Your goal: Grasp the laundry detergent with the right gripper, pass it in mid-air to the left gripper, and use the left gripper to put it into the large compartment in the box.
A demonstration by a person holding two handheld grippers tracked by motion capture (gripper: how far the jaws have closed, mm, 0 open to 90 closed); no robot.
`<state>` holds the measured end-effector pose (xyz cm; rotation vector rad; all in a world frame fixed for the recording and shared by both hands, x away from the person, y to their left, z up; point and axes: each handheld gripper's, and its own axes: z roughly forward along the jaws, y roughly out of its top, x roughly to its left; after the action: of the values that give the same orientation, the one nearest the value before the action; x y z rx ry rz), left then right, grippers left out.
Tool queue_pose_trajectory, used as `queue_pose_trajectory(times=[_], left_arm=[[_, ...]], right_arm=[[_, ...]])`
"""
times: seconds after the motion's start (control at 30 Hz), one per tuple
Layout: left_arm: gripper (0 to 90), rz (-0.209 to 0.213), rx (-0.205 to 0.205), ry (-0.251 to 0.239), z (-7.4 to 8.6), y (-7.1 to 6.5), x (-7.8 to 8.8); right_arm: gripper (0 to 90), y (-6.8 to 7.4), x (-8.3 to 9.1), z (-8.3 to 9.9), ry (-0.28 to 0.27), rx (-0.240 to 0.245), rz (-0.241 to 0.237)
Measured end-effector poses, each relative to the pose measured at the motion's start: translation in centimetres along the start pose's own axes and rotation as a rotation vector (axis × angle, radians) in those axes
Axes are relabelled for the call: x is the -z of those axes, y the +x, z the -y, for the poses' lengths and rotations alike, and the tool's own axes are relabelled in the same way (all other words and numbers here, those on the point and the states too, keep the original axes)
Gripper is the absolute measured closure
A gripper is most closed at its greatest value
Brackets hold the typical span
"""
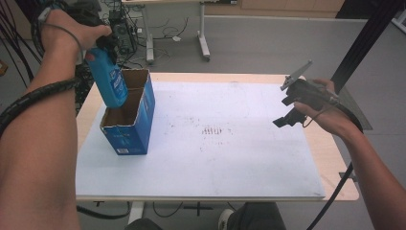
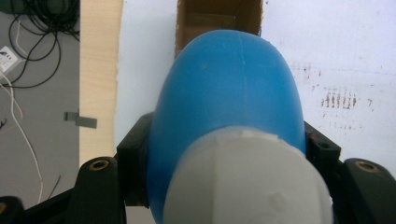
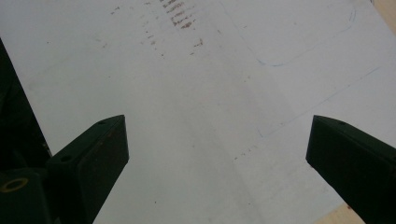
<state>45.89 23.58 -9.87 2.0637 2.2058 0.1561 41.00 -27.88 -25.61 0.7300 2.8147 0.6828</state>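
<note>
Now my left hand-held gripper (image 1: 103, 45) pinches the blue bottle (image 1: 109, 79) above the open cardboard box (image 1: 130, 122); my right hand-held gripper (image 1: 287, 117) hangs spread over the desk (image 1: 230, 158).

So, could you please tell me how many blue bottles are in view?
1: the blue bottle, held by the left tongs, its base entering the open box. The box interior is partly hidden.

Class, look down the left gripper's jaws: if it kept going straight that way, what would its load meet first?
Probably the inside of the open cardboard box: the blue bottle clamped in the left gripper hangs right above its opening, though depth is unclear.
</note>
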Motion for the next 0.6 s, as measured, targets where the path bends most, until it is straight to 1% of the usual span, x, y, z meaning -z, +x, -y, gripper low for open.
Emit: queue_pose_trajectory(times=[0.13, 0.27, 0.43, 0.6], left_arm=[[36.5, 0.002, -0.002, 0.012, 0.0, 0.0, -1.1], [36.5, 0.002, -0.006, 0.015, 0.0, 0.0, -2.4], [36.5, 0.007, -0.017, 0.025, 0.2, 0.1, -4.3], [36.5, -0.005, -0.033, 0.027, 0.5, -0.2, -6.3]], right_arm=[[5.6, 0.1, -0.1, -0.1, 0.004, 0.001, 0.003], [5.7, 0.1, -0.1, -0.1, 0.008, 0.004, 0.008], [5.7, 0.1, -0.3, -0.1, 0.011, 0.006, 0.009], [5.7, 0.2, -0.6, -0.3, 0.02, 0.017, 0.007]])
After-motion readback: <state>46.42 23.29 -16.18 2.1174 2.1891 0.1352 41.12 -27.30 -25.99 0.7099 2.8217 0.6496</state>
